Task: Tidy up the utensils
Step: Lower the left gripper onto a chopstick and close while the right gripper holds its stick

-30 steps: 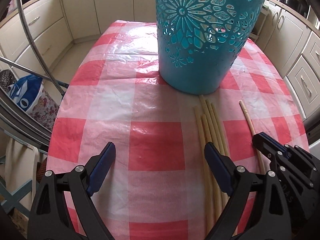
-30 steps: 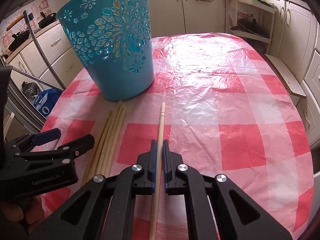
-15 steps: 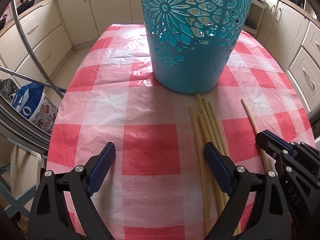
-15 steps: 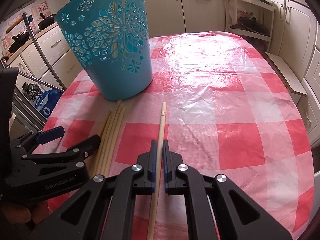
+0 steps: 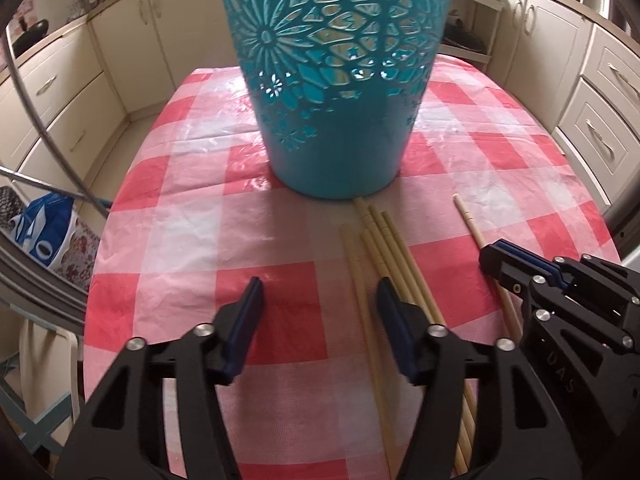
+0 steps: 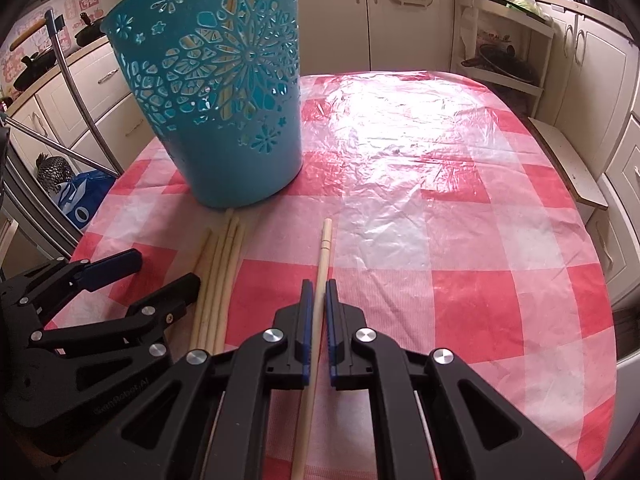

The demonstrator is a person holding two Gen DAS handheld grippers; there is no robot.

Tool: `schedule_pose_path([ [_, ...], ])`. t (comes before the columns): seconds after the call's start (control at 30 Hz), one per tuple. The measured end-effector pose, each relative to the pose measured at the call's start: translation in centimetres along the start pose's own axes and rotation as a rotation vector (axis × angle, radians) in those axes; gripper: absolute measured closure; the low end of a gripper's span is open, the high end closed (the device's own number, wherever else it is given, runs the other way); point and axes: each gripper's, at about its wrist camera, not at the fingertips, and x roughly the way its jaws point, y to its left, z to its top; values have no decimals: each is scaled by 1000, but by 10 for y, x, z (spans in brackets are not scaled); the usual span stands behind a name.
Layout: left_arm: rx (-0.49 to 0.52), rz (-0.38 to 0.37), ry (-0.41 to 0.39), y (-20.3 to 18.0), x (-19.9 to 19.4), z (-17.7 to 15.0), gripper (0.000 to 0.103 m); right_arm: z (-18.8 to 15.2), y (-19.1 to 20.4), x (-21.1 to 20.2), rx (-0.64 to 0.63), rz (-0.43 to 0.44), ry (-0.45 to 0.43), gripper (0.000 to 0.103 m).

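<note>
A teal cut-out plastic basket (image 5: 340, 100) (image 6: 224, 120) stands upright on the red-and-white checked tablecloth (image 5: 180, 240) (image 6: 460, 240). Several pale wooden chopsticks (image 5: 384, 248) (image 6: 222, 264) lie side by side in front of it. My left gripper (image 5: 320, 292) (image 6: 166, 270) hovers over them with its jaws closing. The leftmost chopstick runs between the jaws near the right finger, and the pads do not press it. A single chopstick (image 5: 468, 220) (image 6: 325, 248) lies to the right, and my right gripper (image 6: 319, 286) (image 5: 490, 258) is shut on it.
Cream kitchen cupboards (image 5: 592, 112) ring the table. A metal tube frame (image 5: 48, 140) and a blue bag (image 5: 40, 236) sit off the table's left edge. An open shelf rack (image 6: 508, 60) stands beyond the far right edge.
My left gripper's jaws have narrowed to about half their earlier width and the gripper has shifted slightly relative to the basket. The right gripper stays shut on the single chopstick, unmoved.
</note>
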Motion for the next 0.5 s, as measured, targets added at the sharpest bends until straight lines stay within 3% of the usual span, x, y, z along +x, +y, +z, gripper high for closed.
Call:
schedule_pose_path([
  [0.2,-4,-42,1,10,-1,2,66,0,-5,-1,26,17,5,96],
  [0.37,-103,-163,13,25,-2,5,64,0,-7,-1,37,23,6,96],
  [0.5,-83,-141,17,21,-3,4,62,0,-10,-1,40,31,8,96],
])
